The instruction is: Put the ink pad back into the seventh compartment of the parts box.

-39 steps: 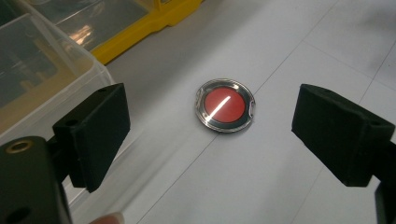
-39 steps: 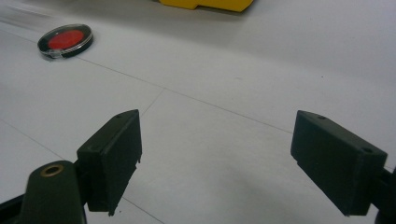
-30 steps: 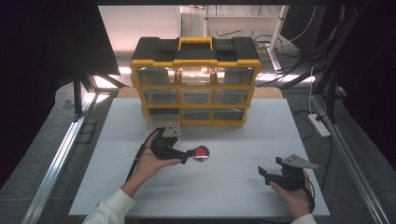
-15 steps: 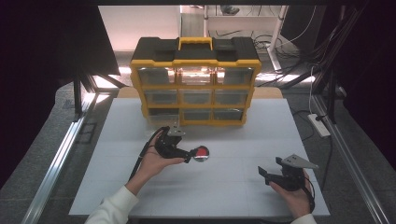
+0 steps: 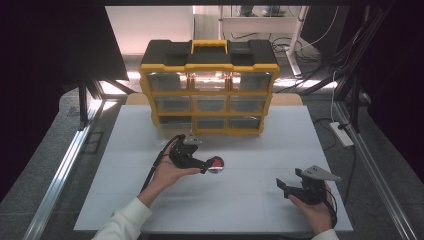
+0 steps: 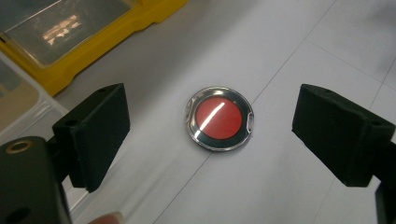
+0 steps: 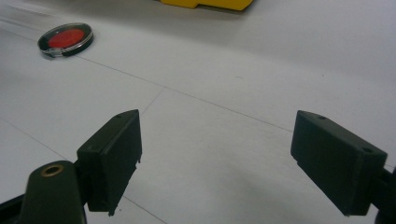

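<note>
Where jaws gape: left gripper (image 6: 210, 135) over red disc (image 6: 219, 117)

Round tin (image 6: 219, 123) showing a red centre, black ring, shiny silver rim. Both claws, left (image 6: 212, 135) and right (image 7: 215, 161), showing matte black. Counter (image 5: 250, 200) looking white with thin grey grid lines. Organizer box (image 5: 209, 87) showing yellow frame, black top, clear drawers. Sleeve (image 5: 122, 222) looking white.

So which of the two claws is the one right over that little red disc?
The left claw. Its open jaws sit either side of the red disc without touching it, near the yellow drawer box. The right claw rests far off, open over bare table.
</note>
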`<state>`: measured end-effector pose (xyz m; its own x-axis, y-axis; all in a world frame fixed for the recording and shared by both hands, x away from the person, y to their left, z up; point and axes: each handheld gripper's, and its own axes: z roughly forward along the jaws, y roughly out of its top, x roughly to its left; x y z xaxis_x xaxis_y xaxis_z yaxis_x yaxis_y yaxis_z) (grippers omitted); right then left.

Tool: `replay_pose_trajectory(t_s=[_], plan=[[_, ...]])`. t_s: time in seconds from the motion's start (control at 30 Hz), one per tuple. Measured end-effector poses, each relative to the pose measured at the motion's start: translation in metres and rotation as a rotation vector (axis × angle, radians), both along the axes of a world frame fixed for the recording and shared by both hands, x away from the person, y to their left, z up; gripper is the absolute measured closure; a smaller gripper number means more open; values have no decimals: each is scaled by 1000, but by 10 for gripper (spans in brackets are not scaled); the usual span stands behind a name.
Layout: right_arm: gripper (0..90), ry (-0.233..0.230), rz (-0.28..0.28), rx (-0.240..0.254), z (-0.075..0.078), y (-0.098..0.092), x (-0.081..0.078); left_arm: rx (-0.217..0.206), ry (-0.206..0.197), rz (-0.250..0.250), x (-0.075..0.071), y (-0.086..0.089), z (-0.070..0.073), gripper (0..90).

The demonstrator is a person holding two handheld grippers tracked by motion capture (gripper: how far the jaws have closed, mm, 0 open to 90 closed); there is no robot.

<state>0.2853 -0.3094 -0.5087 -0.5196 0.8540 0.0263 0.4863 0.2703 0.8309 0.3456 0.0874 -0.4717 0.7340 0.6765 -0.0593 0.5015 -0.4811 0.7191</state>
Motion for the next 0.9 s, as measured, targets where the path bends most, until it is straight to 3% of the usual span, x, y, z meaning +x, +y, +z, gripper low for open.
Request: replay_pose_trajectory(t_s=[0.9], plan=[[168,4,-5,-2,-1,0,0,34,28,-26,12,-21,-10,115]])
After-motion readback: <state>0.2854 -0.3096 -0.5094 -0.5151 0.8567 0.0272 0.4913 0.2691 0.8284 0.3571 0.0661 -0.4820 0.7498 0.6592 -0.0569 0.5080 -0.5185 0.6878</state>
